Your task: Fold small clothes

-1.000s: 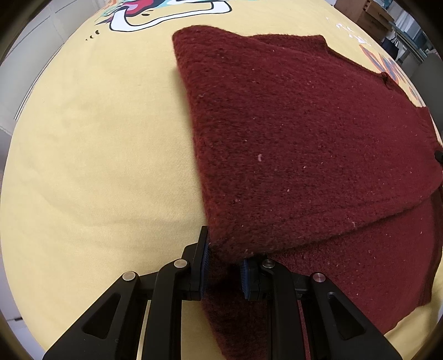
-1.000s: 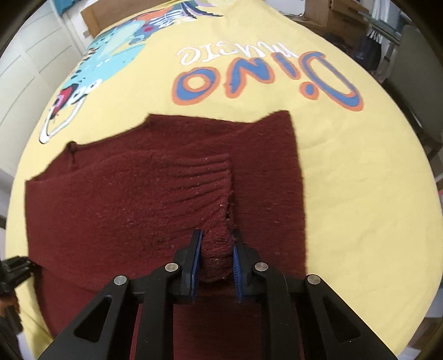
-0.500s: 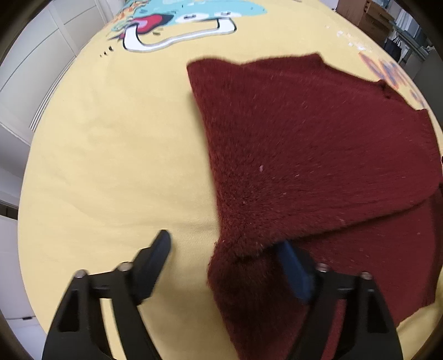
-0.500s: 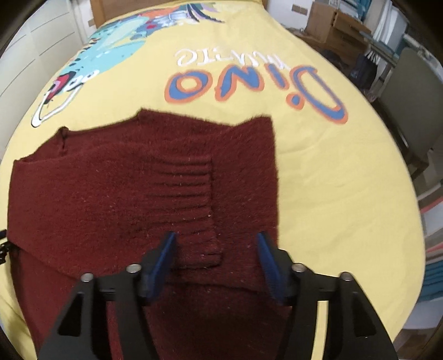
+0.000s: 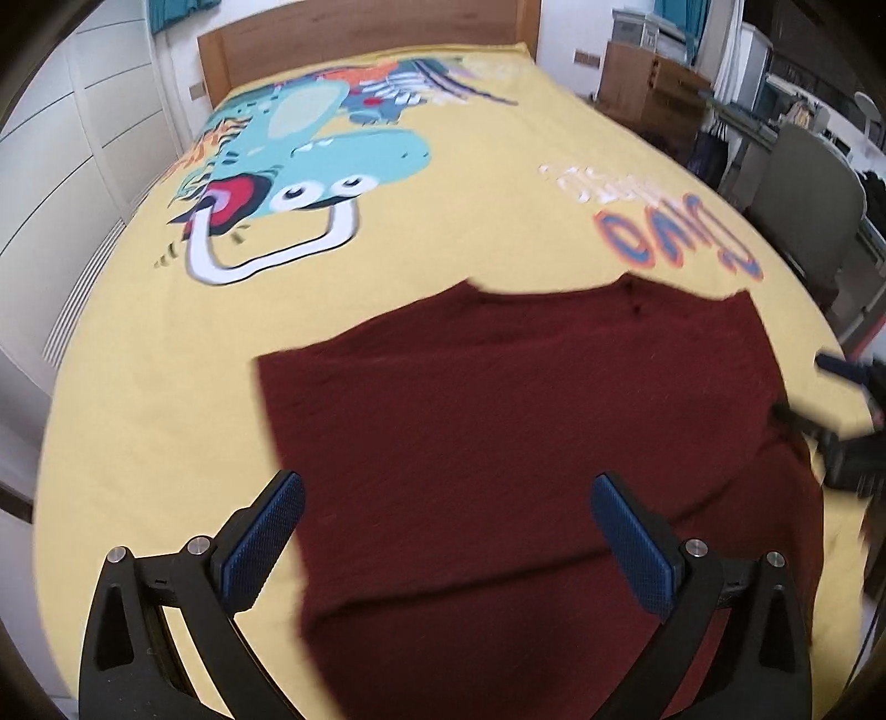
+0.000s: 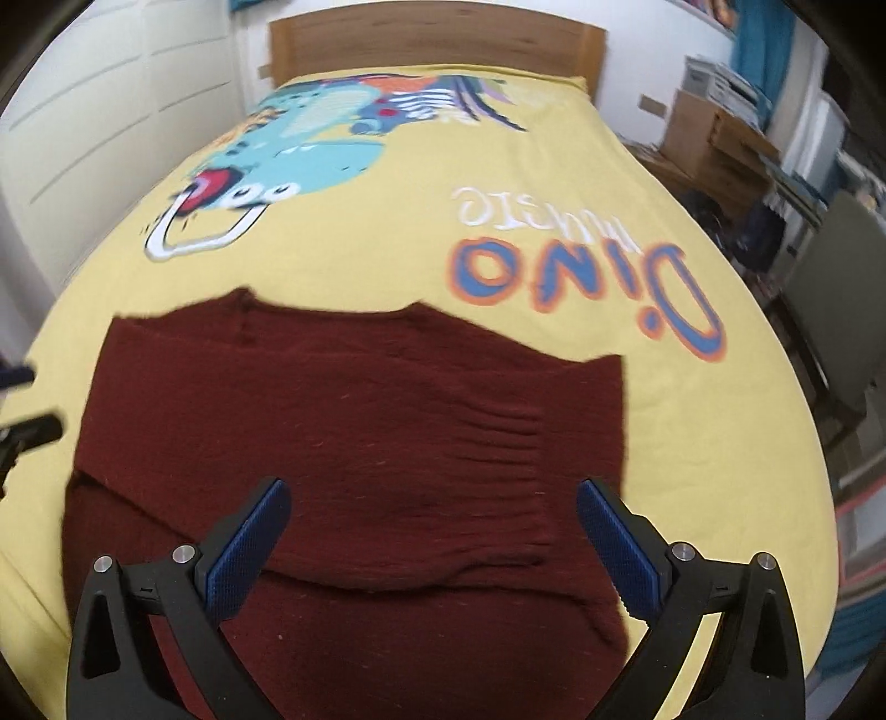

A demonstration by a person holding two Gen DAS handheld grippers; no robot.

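Note:
A dark red knitted sweater [image 5: 526, 421] lies flat on the yellow bedspread [image 5: 166, 387], with a folded-over layer on top; its ribbed cuff [image 6: 498, 437] shows in the right wrist view, where the sweater [image 6: 343, 421] fills the near middle. My left gripper [image 5: 448, 531] is open and empty, raised above the sweater's near left part. My right gripper [image 6: 432, 531] is open and empty, raised above the sweater's near part. The right gripper's black body [image 5: 853, 410] shows at the right edge of the left wrist view.
The bedspread has a blue dinosaur print [image 6: 299, 149] and orange-blue lettering [image 6: 587, 282]. A wooden headboard [image 6: 437, 44] stands at the far end. White wardrobe doors [image 5: 66, 166] are on the left. A chair [image 5: 803, 210] and wooden furniture [image 5: 648, 94] stand right of the bed.
Both grippers let go of the sweater, opened wide, and pulled back and up from it. The folded layer now lies flat on the sweater.

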